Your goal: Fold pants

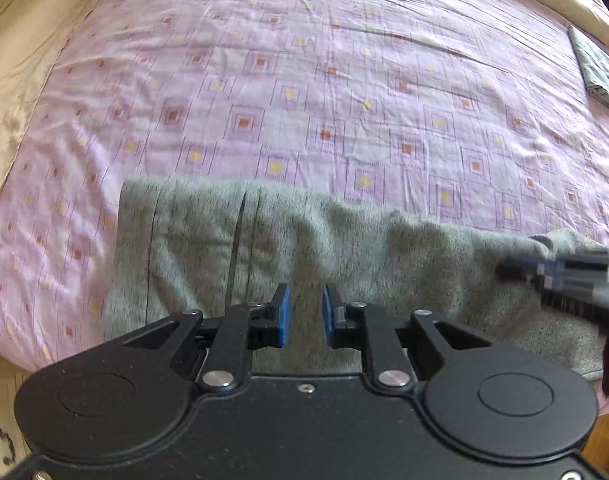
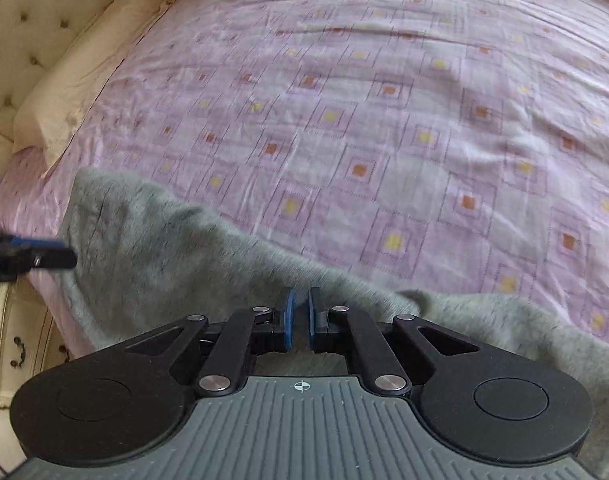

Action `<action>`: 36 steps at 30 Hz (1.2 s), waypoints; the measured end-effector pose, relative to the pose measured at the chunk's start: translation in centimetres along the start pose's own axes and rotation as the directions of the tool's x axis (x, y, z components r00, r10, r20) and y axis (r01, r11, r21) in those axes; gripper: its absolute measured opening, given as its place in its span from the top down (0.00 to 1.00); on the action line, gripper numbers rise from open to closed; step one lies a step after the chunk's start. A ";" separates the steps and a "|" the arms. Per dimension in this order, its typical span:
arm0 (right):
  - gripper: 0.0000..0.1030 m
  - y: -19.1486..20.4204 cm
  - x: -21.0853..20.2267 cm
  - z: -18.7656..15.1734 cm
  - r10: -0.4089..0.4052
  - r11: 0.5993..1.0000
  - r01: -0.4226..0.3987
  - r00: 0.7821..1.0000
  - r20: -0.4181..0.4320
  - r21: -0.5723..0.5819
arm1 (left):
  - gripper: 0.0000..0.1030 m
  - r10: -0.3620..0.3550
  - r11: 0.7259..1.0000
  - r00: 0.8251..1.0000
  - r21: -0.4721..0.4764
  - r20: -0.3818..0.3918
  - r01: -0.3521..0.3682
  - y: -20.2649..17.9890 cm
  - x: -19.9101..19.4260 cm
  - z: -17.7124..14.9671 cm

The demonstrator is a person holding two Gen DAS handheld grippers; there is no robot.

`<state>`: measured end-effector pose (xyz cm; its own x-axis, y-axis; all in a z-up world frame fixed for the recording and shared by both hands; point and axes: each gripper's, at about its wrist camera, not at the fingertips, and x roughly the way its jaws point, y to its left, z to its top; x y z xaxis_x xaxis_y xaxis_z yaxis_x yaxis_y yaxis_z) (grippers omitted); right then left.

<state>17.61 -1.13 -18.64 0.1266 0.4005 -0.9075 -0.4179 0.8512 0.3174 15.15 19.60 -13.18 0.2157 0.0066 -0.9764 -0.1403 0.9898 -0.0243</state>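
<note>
We are hovering the left gripper [image 1: 306, 314], pads spread, over the grey pants [image 1: 344, 248] on the bedspread [image 1: 304, 80]; the right gripper [image 2: 299, 320], pads nearly together, is possibly pinching cloth; cannot tell.

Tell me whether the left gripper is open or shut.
Open. In the left wrist view the left gripper shows a clear gap between its blue pads, with only the grey pants visible behind it.
</note>
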 end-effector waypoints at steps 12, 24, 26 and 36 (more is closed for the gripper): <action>0.73 2.4 -1.1 2.0 -0.020 0.999 0.023 0.994 0.106 -0.029 | 0.69 0.011 0.995 0.989 0.101 -0.149 0.004 1.1 7.5 1.7; 0.88 4.5 3.4 4.8 -0.005 0.988 -0.002 0.999 -0.045 -0.155 | 0.74 -0.065 0.995 0.983 0.057 -0.174 0.077 3.6 8.6 0.7; 0.89 5.7 2.1 3.7 -0.031 0.979 0.031 1.000 0.004 -0.200 | 0.75 -0.094 0.993 0.979 0.054 -0.181 0.105 4.0 7.8 1.0; 1.00 10.9 1.0 -3.8 -0.108 0.944 0.115 0.993 0.042 -0.310 | 0.66 -0.223 0.966 0.974 0.119 -0.047 0.228 2.8 2.2 7.4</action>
<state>9.74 7.29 -17.17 0.2085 0.3204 -0.9241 -0.6586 0.7444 0.1096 22.41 23.49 -13.83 0.1962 -0.2214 -0.9552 0.0286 0.9750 -0.2201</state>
